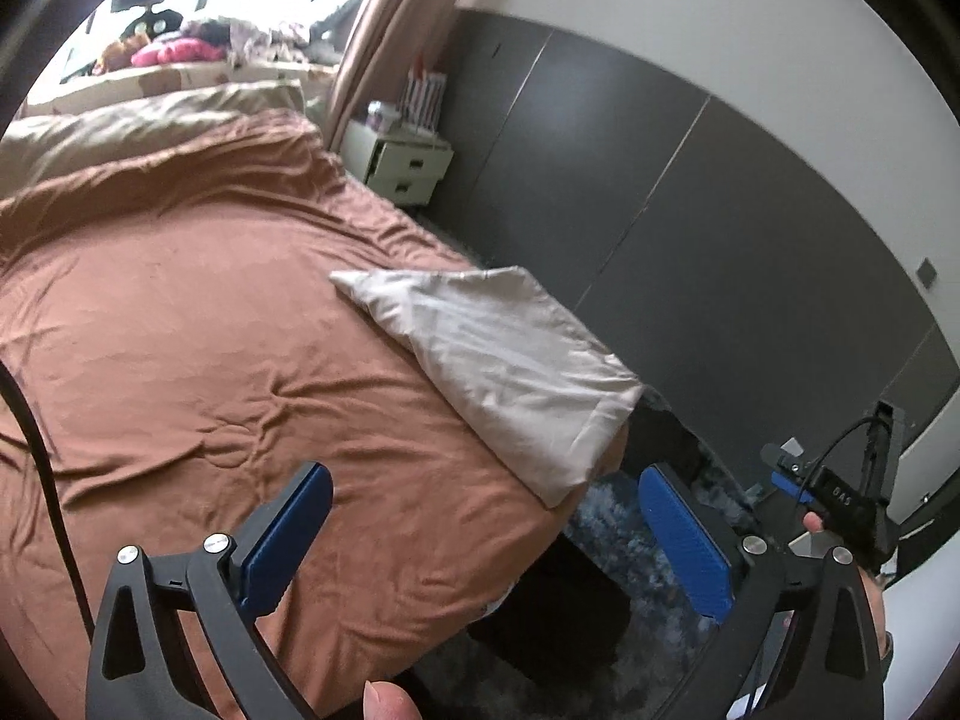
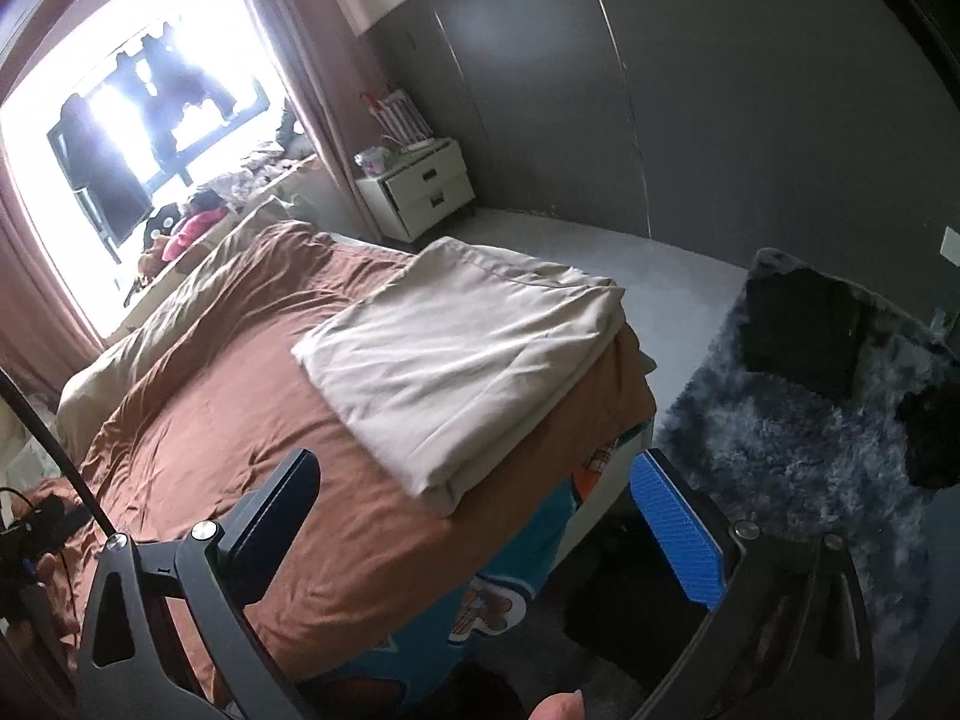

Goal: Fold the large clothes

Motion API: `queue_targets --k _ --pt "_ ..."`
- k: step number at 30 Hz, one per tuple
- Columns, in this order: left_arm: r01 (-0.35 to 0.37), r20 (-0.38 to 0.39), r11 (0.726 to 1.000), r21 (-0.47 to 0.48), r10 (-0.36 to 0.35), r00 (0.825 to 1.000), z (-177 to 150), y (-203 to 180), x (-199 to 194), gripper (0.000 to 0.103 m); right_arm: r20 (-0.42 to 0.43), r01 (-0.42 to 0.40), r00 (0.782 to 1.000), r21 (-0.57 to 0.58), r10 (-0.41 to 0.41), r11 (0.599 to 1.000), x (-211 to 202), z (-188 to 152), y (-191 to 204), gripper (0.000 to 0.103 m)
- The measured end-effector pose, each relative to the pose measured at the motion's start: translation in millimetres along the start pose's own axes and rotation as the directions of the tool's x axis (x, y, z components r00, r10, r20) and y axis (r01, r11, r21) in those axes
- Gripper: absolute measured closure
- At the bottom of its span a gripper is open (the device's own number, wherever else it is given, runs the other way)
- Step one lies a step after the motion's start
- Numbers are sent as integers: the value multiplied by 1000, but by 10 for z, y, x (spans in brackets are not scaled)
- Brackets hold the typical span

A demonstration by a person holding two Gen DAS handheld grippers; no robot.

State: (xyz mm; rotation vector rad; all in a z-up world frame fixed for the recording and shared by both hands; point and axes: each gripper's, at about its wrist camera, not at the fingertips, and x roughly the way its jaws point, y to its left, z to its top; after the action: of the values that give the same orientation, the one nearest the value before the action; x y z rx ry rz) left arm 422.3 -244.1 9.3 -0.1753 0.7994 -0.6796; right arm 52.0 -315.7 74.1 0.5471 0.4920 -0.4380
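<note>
Two grippers hang wide open above the bed (image 2: 228, 396) with nothing between their jaws: we see the left gripper (image 1: 486, 534) over the near part of the brown cover, and the right gripper (image 2: 474, 516) over the bed's near right corner. The folded cloth (image 2: 462, 372) lies on the right side of the bed, close to its edge, already a flat beige stack of several layers. We judge it soft, light and limp, likely to slump and slide open if lifted by one layer alone, so we would pinch through all layers at the near corner and at a far corner, or along the thick folded edge. What kind of garment it is we cannot tell. The dark heaps on the shaggy rug (image 2: 798, 438) to the right may be more clothes, but they are too dark to make out, and the window glare washes out the far end.
</note>
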Motion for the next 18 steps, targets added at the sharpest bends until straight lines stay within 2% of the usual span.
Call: queue_targets --k 5,8,12,18 --pt "-9 76 1000 2 8 997 -157 22 -554 0 5 -27 1000 -17 27 999 -313 -239 108 0" --pt "-29 79 1000 -2 29 996 -273 49 -792 0 21 -33 999 -56 34 998 -485 -378 193 0" --pt "-87 102 996 4 86 991 -498 53 -1122 1 39 -19 999 -116 23 993 -713 -580 322 0" --pt "-184 166 982 40 175 970 -875 -25 -1633 0 49 -48 997 -158 56 986 -1007 -863 379 0"
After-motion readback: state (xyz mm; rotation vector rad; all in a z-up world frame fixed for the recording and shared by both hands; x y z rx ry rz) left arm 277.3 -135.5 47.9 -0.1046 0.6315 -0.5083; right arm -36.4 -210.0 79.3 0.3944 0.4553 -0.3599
